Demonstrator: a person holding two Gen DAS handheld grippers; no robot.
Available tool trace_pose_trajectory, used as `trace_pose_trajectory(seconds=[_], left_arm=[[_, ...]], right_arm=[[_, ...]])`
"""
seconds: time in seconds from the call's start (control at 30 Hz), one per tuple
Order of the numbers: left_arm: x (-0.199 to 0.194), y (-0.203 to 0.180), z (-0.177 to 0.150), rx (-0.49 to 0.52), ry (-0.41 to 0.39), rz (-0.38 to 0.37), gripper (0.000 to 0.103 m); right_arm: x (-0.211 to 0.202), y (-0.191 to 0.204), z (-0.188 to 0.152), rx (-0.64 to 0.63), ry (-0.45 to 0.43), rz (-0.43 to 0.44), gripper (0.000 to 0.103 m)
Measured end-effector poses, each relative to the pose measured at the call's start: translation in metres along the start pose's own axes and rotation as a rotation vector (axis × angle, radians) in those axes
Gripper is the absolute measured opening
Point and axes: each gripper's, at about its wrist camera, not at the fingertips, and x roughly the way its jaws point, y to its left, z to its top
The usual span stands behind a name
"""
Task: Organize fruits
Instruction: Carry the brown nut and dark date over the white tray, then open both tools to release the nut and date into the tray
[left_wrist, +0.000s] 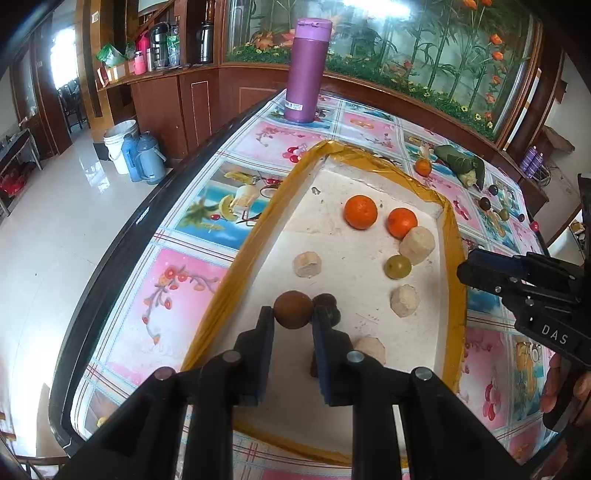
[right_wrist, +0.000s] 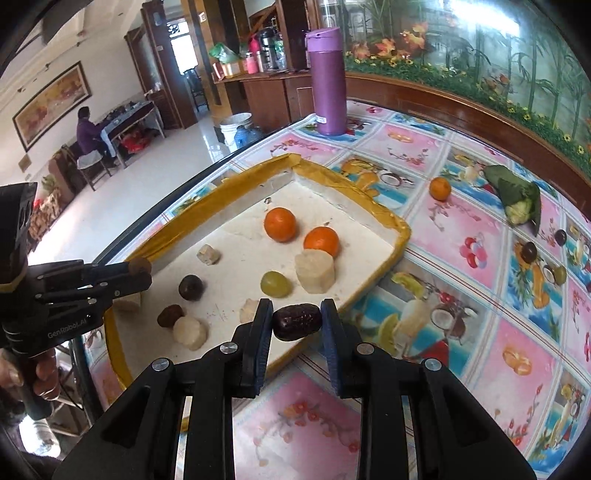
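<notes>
A white tray with a yellow-taped rim (left_wrist: 452, 236) (right_wrist: 400, 236) holds two oranges (left_wrist: 361, 212) (right_wrist: 280, 224), a green grape (left_wrist: 398, 266) (right_wrist: 275, 283), several pale fruit chunks (left_wrist: 417, 240) (right_wrist: 315, 270) and dark round fruits (right_wrist: 191, 287). My left gripper (left_wrist: 293, 314) (right_wrist: 142, 271) is shut on a brown round fruit (left_wrist: 293, 309) above the tray's near-left part. My right gripper (right_wrist: 296, 319) (left_wrist: 466, 271) is shut on a dark red date (right_wrist: 297, 321) just over the tray's near right rim.
A purple flask (left_wrist: 307, 70) (right_wrist: 328, 81) stands at the table's far corner. On the fruit-print tablecloth to the right lie a small orange (right_wrist: 440, 188), a leaf-wrapped bundle (right_wrist: 519, 201), and a few dark and green small fruits (right_wrist: 529, 252). The table's black edge (left_wrist: 110, 254) runs left.
</notes>
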Motion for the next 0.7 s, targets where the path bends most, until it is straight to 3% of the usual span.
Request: trace_pose_trajectory(seconds=[0.37, 0.7], left_arm=[[0.024, 0.012, 0.005, 0.001, 0.048, -0.006, 0.024], [0.035, 0.019, 0.003, -0.010, 0.060, -0.003, 0.024]], right_arm=[[0.058, 0.019, 0.026, -0.022, 0.073, 0.057, 0.026], [0.083, 0.035, 0.036, -0.126, 0.086, 0.011, 0.026]])
